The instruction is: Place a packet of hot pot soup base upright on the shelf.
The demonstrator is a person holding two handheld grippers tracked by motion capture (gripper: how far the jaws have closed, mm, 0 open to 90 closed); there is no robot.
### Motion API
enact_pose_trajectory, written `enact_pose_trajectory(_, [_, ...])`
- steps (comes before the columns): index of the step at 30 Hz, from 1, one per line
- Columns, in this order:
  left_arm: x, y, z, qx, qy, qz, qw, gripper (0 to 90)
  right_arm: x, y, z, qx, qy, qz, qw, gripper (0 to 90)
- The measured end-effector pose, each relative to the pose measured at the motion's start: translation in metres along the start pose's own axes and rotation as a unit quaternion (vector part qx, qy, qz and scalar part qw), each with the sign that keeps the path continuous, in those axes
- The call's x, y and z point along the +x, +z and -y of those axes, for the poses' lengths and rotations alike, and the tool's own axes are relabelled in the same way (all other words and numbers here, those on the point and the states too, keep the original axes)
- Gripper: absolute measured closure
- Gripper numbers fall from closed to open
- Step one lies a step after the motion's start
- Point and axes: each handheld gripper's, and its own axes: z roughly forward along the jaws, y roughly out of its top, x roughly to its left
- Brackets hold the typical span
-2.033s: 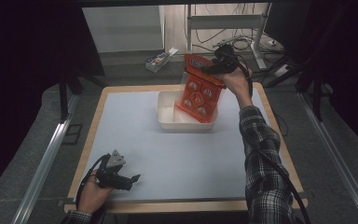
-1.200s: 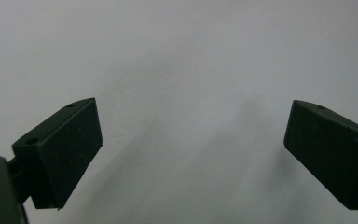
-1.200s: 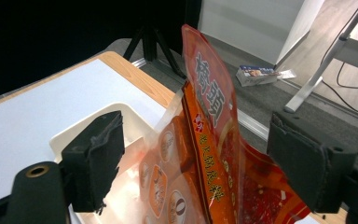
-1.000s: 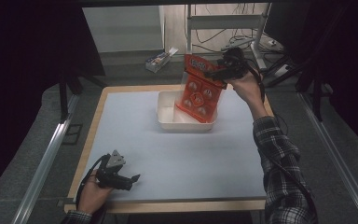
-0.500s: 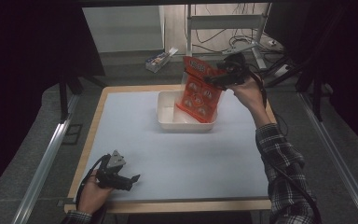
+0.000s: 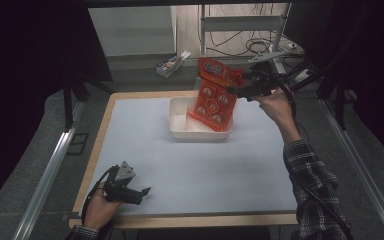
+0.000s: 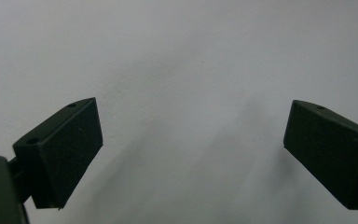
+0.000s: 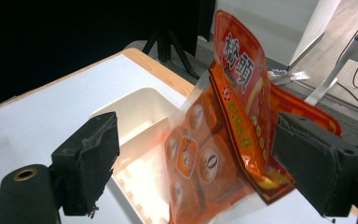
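Reaching far over tabletop, right hand-held gripper jaws apart beside orange snack bag leaning in white bin; left hand-held gripper spread wide, resting near front edge

We see the tub at the table's far middle | the snack bag stands tilted in its right part | the right gripper just right of the bag | the left gripper at the near left corner | a small box on the floor beyond the far edge.
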Motion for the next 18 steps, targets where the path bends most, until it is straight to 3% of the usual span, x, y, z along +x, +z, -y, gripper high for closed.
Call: enact_pose_trajectory(18, [0.000,-0.001,0.000,-0.006,-0.003,0.001,1.0000,4.1,0.024,-0.008,0.034,0.019,-0.014,-0.009,0.9997,7.6])
